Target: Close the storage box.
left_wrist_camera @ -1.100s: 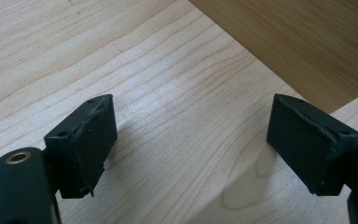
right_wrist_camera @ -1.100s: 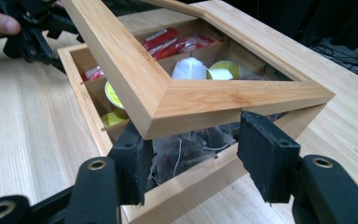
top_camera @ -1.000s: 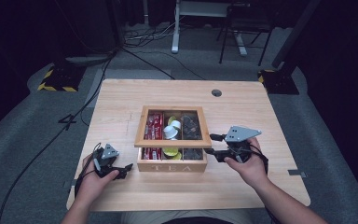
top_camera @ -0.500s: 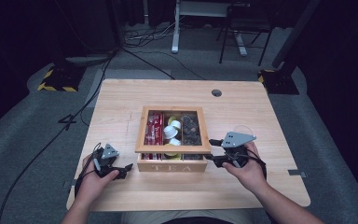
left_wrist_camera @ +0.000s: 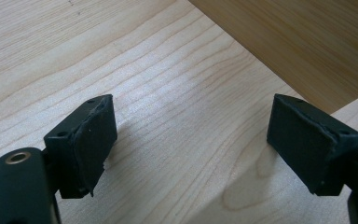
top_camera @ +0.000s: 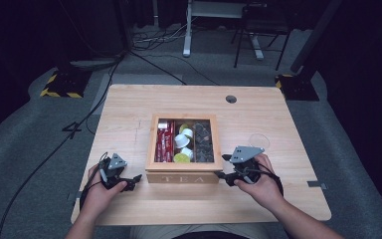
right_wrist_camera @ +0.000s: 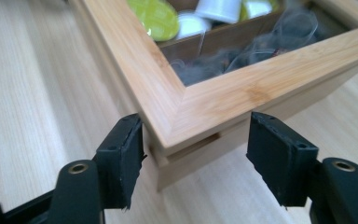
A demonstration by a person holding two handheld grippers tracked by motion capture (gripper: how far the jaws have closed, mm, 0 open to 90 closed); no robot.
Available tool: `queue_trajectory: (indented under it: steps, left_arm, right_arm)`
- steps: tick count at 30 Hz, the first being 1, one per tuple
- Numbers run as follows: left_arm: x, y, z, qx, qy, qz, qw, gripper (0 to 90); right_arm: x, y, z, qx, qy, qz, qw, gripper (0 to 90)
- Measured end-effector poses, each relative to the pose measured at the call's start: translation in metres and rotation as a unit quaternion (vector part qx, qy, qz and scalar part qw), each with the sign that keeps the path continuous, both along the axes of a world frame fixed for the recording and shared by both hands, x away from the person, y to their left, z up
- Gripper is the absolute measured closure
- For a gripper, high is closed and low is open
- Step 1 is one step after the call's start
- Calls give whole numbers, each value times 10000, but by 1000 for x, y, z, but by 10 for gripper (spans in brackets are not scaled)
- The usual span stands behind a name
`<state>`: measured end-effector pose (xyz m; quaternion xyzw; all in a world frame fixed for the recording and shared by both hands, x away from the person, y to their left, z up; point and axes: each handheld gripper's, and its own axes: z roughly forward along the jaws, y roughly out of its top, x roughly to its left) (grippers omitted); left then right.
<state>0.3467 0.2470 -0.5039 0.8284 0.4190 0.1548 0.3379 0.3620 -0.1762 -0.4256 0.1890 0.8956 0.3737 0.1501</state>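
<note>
A wooden tea box (top_camera: pixel 183 168) with a glass-paned lid lies flat and closed at the table's middle. Through the pane I see red packets (top_camera: pixel 165 142), white pods (top_camera: pixel 181 141), a green pod (top_camera: pixel 181 158) and dark wrapped pieces (top_camera: pixel 202 142). My right gripper (top_camera: pixel 223 166) is at the box's front right corner. Its jaws straddle the corner of the lid frame (right_wrist_camera: pixel 214 102) and have just been opening; the right pad (right_wrist_camera: pixel 279 156) stands off the wood. My left gripper (top_camera: pixel 134 179) rests open on the table left of the box, with bare wood between its pads (left_wrist_camera: pixel 93 144).
A clear plastic cup (top_camera: pixel 258 140) stands on the table just behind my right hand. A round cable hole (top_camera: pixel 231 99) sits near the far edge. The box's side wall (left_wrist_camera: pixel 307 42) is close ahead of the left gripper. Chair and desk legs stand beyond the table.
The lid has come down from a raised tilt to flat on the box. My right hand sank and came slightly nearer with it, and its jaws widened. The left hand stayed still.
</note>
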Motion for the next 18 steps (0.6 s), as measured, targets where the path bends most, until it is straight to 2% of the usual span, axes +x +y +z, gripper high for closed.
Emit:
queue_trajectory:
  steps: [1,6,11,12,18]
  left_arm:
    - [0,0,0,-3,-10,0,10000,163]
    - [0,0,0,-8,-19,8,10000,163]
    - [0,0,0,-8,-10,4,10000,163]
    - [0,0,0,-9,-18,8,10000,163]
    - [0,0,0,-13,-17,4,10000,163]
  right_arm:
    - [-1,1,-1,-14,-17,-9,10000,332]
    - [-2,-2,6,292,-161,-190,9993,276]
    - [0,-6,7,446,-55,-197,9988,273]
    - [2,-9,7,597,45,-195,9980,262]
    - [5,-20,16,1085,137,-168,9939,235]
